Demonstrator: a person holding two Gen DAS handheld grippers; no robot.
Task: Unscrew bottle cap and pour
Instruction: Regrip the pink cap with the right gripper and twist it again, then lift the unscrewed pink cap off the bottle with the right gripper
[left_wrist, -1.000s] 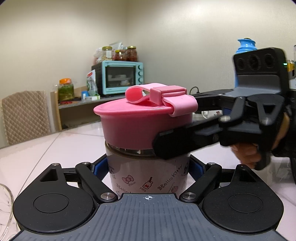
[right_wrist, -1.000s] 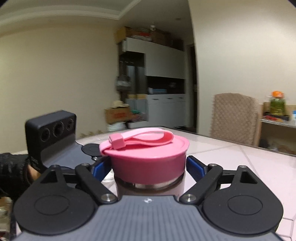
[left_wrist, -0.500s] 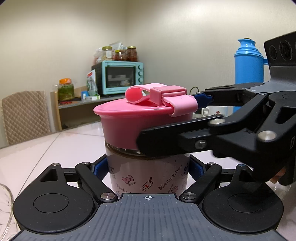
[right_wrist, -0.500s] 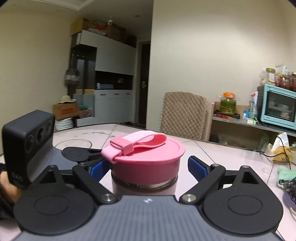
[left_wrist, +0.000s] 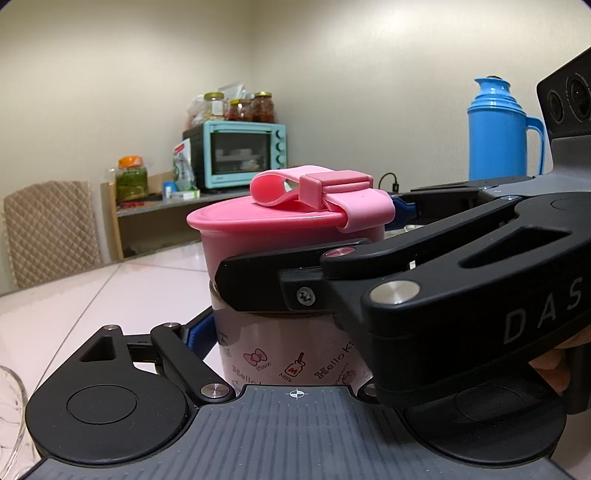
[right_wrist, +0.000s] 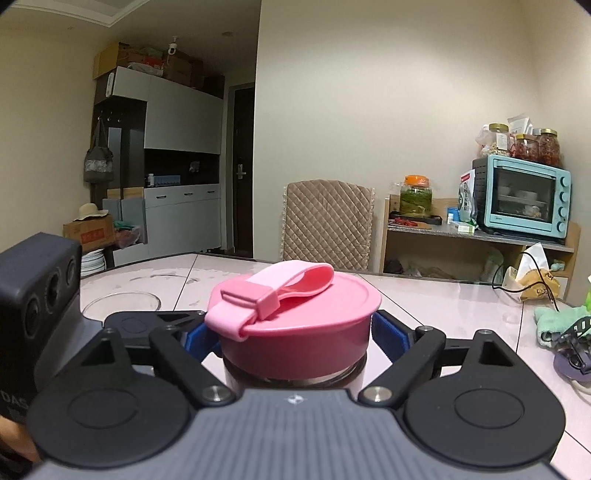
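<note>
Nearest the left wrist camera, the left gripper (left_wrist: 284, 343) pinches the printed body of the bottle (left_wrist: 291, 354), which stands upright on the pale table (left_wrist: 122, 291); its blue pads press the sides low down, though the pad on the right is hidden behind the other tool. Just above, the right gripper (right_wrist: 295, 338) has its jaws pressed in on the pink cap (right_wrist: 299, 328), one blue pad at each side of the skirt; from the left view its black finger crosses in front of the cap's lower edge.

As I judge it, the task is at the unscrewing stage; the cap sits level on the neck with its strap (right_wrist: 280, 291) folded over the top, no gap shows that would prove it loose, and nothing is poured yet; lifting the cap off and tipping the bottle remain.

The glass bowl (right_wrist: 122, 302) beyond is probably the target, but I cannot confirm that; the bottle's contents and threads are hidden; farther off stand a blue thermos (left_wrist: 498, 133) and a teal oven (right_wrist: 524, 195).
</note>
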